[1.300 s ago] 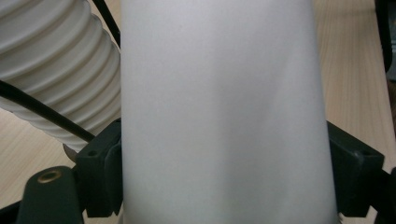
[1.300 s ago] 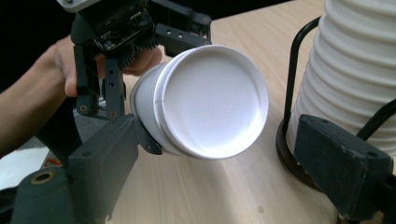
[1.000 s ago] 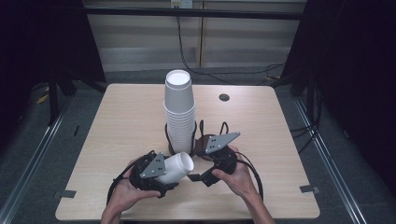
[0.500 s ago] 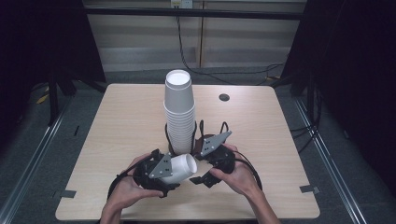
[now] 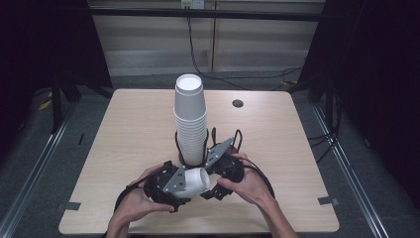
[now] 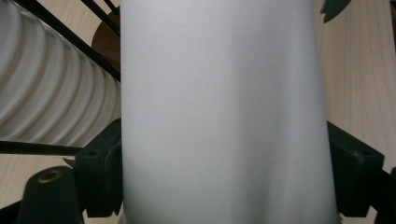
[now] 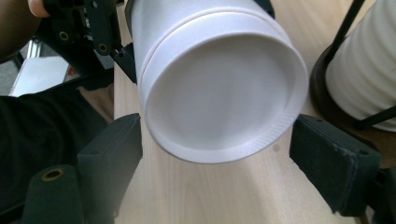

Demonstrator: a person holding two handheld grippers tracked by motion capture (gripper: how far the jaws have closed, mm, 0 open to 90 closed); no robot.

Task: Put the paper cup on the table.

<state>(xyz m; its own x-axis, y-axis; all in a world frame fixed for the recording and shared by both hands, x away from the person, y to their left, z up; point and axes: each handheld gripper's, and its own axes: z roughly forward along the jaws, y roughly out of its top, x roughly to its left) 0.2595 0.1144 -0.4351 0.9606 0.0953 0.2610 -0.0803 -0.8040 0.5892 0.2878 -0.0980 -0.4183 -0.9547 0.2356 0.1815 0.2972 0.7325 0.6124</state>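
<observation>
My left tool (image 5: 190, 182) clamps a white paper cup (image 5: 198, 180) on its side; my right tool (image 7: 224, 154) stands apart, flanking its base untouched.

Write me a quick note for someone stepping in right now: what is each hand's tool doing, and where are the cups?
Left gripper: shut on a single white cup, held on its side above the table.
Right gripper: open, jaws either side of that cup's base, not yet closed.
Cup stack: upright in its black wire holder, mid-table.
Done: one cup held apart from the stack.
Left: apparently the hand-over.
</observation>
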